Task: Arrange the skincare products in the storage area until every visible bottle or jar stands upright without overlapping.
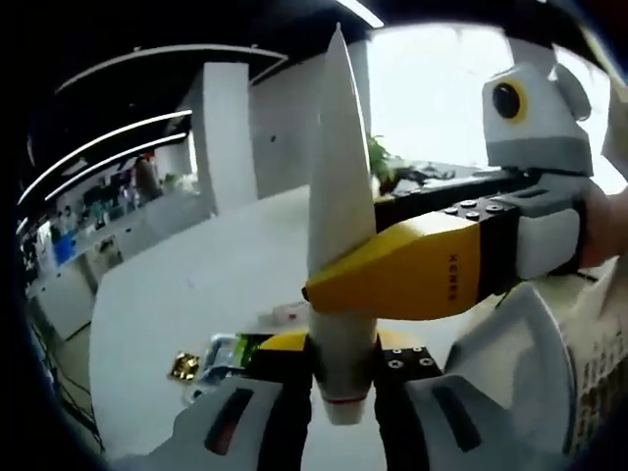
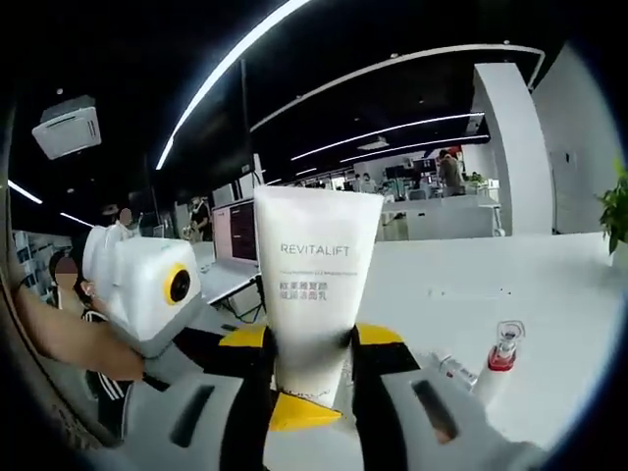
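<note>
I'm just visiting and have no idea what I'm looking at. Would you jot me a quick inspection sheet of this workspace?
Surface: white table, mostly bare.
Job's things: white Revitalift tube, held crimp-end up between both grippers; small red-collared bottle upright on the table.
Clutter: small packets lying on the table.
Grippers: left gripper shut on the tube's cap end; right gripper shut on the tube.
Cables: nothing seen.
Surroundings: open office with ceiling light strips, a white pillar, a green plant, people in the distance.

Left gripper [image 1: 341, 378] grey shells, black jaws, yellow tips, right gripper [image 2: 312, 368] alike, bolted black bracket, dark red slots
</note>
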Tool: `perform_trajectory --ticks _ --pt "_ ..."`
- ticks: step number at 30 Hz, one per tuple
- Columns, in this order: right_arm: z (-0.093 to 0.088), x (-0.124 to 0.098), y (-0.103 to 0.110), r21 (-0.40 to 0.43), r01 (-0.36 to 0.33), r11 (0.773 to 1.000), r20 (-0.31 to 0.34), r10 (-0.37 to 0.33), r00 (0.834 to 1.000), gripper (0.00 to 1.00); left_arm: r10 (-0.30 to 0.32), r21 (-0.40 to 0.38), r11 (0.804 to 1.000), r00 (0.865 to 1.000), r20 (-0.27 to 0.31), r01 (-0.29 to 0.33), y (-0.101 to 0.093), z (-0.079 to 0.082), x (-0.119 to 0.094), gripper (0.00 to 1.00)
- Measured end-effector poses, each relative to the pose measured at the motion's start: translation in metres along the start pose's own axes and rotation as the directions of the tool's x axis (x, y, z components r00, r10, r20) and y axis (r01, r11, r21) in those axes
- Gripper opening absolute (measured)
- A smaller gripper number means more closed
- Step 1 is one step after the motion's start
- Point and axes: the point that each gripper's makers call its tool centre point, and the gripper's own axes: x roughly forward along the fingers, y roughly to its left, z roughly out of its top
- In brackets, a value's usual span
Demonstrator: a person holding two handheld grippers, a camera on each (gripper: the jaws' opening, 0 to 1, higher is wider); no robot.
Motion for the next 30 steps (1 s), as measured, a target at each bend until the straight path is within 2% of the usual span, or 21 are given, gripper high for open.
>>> perform_trajectory --ticks 7,12,15,19,23,26,30 --pt "0.01 -0.005 -0.003 0.005 -0.034 0.999 0.015 0.034 0.999 0.32 -0.036 0.022 0.999 0.999 0.02 0.036 -0.003 0.004 0.003 0.19" --pt "0.022 -0.006 -0.009 0.032 -0.007 0.999 0.039 0.006 0.999 0.35 -0.042 0.031 0.999 0.999 0.004 0.042 -0.003 -0.001 0.009 0.19" --pt "0.029 -0.009 -0.014 0.062 0.022 0.998 0.074 -0.027 0.997 0.36 -0.062 0.03 0.998 0.998 -0.005 0.062 -0.006 -0.004 0.013 0.19" --pt "0.029 -0.011 -0.02 0.084 0.04 0.996 0.069 -0.046 0.997 0.35 -0.093 0.027 0.995 0.996 0.003 0.093 -0.008 -0.004 0.02 0.2" --pt "0.027 -0.012 -0.03 0.041 0.101 0.994 0.048 -0.103 0.994 0.34 -0.126 0.041 0.991 0.992 -0.002 0.126 -0.009 -0.002 0.031 0.2" --pt "0.026 -0.011 -0.031 -0.05 0.15 0.987 0.041 -0.148 0.988 0.33 -0.112 0.097 0.988 0.993 -0.045 0.116 -0.006 -0.003 0.041 0.2" --pt "0.026 -0.009 -0.035 -0.089 0.185 0.979 0.042 -0.182 0.982 0.33 -0.12 0.11 0.986 0.991 -0.056 0.125 -0.004 0.0 0.05 0.2"
